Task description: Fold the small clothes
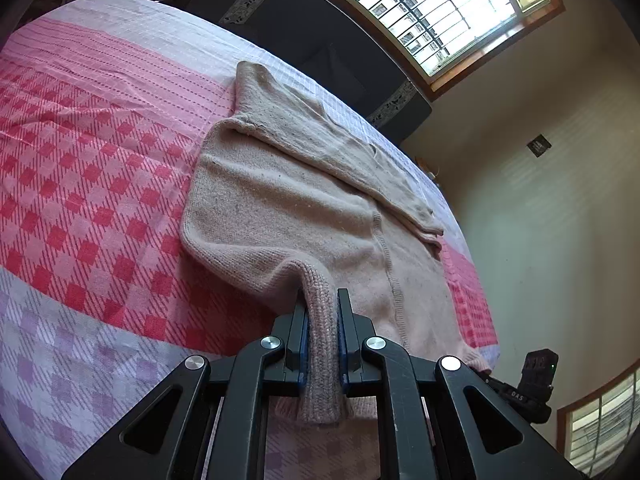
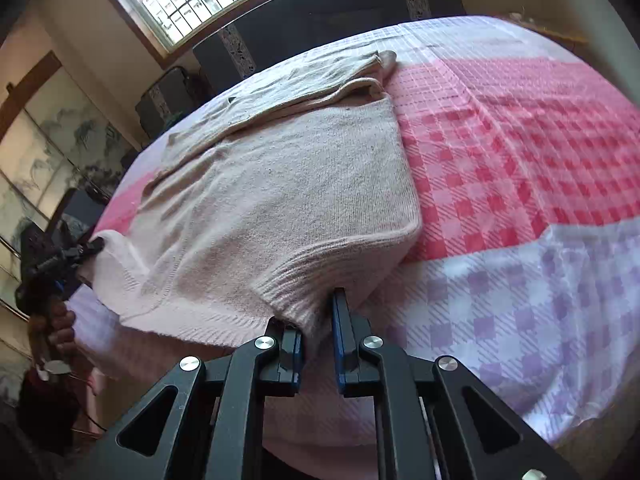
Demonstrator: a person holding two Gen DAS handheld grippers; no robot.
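Clearly the sweater [image 1: 288,208] is soft, floppy knit lying on the checked bedcover [image 1: 88,168] just ahead of both claws. The left claw [image 1: 322,320] pinches a bunched ribbed corner, and the right claw [image 2: 318,320] pinches the ribbed hem; that thicker edge probably gives the surest hold, since the body would sag and stretch.

left gripper [image 1: 322,304]: black two-finger, blue pads, jaws clamped on ribbed hem | garment: beige knitted sweater [image 1: 288,200], spread flat, one sleeve folded across the body | surface: pink, red and lilac checked bedspread [image 1: 88,168] | behind: dark headboard [image 1: 320,40], barred window [image 1: 432,4] | lower right: second black gripper [image 1: 532,388] at the sweater's far hem corner
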